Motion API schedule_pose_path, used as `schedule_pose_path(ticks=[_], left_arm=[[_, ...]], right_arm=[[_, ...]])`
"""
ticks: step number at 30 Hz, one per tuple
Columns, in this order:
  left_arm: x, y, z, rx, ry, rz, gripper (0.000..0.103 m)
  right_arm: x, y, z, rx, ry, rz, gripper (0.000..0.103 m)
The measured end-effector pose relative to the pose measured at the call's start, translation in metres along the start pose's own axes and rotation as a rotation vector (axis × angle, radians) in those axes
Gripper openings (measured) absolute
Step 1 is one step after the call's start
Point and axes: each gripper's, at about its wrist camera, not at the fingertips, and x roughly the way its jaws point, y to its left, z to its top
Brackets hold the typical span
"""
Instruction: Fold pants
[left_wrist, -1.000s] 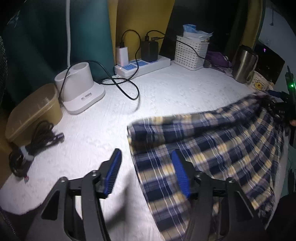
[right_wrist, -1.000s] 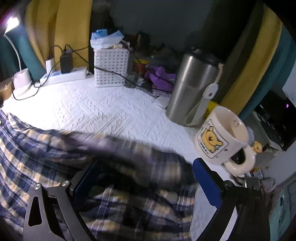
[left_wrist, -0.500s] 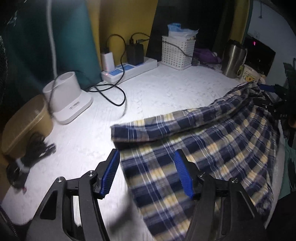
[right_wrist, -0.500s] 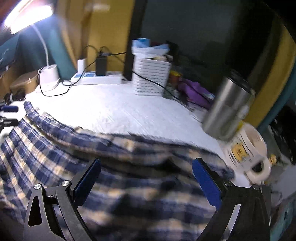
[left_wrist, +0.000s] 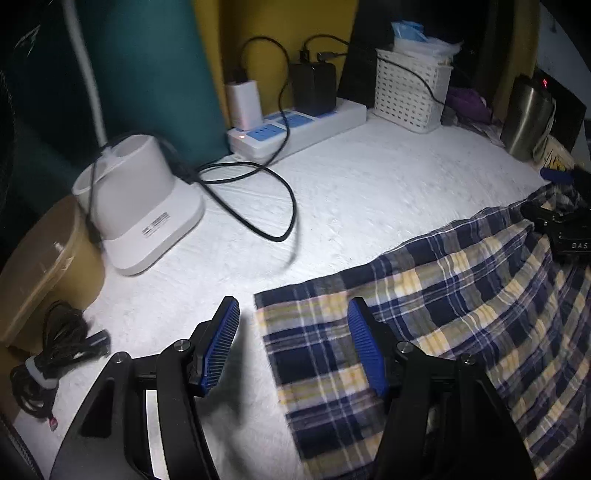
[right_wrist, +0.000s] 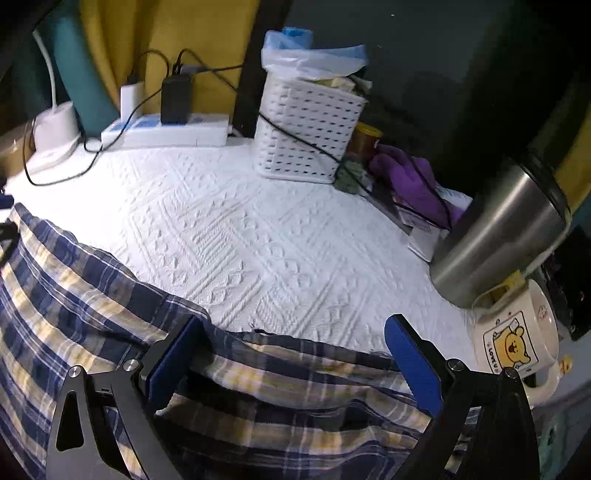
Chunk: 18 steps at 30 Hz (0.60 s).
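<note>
Box: a tan lidded box (left_wrist: 44, 266) sits at the far left edge of the surface, with a bundled black cable (left_wrist: 55, 354) in front of it.
Lamp base: a white base (left_wrist: 136, 210) stands just right of the box, a black cord (left_wrist: 258, 195) looping from it across the white textured surface (left_wrist: 388, 177).
Power strip: a white strip (left_wrist: 299, 125) lies along the back edge, carrying a white charger (left_wrist: 243, 99) and a black adapter (left_wrist: 314, 88).
Left hand-held gripper (left_wrist: 293, 350): jaws apart with blue pads, nothing clamped; the left pad is over bare surface, the right pad over the cloth, and the near-left corner of the cloth lies between them.
Pants (left_wrist: 443, 314): blue, yellow and white plaid, spread flat on the front half of the surface, stretching from the left hand-held gripper across to the right one.
Basket: a white perforated basket (right_wrist: 306, 133) stands at the back with plastic bags on top, a purple item (right_wrist: 410, 181) to its right.
Right hand-held gripper (right_wrist: 295, 350): jaws wide apart, straddling the far edge of the pants; no pad visibly pinches the fabric.
Tumbler: a steel tumbler (right_wrist: 498, 229) stands at the right.
Mug: a white mug with a yellow bear (right_wrist: 517, 339) sits just in front of the tumbler, right of the gripper.
</note>
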Motion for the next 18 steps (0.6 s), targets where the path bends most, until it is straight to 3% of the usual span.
schedule_pose_path(ticks=[7, 18], left_arm=[[-0.05, 0.006, -0.031, -0.043, -0.017, -0.037, 0.061], [-0.115, -0.014, -0.105, -0.099, -0.022, -0.082, 0.061]], right_arm=[[-0.051, 0.005, -0.023, -0.004, -0.049, 0.027, 0.1], [-0.121, 0.058, -0.072, -0.017, -0.086, 0.218, 0.1]])
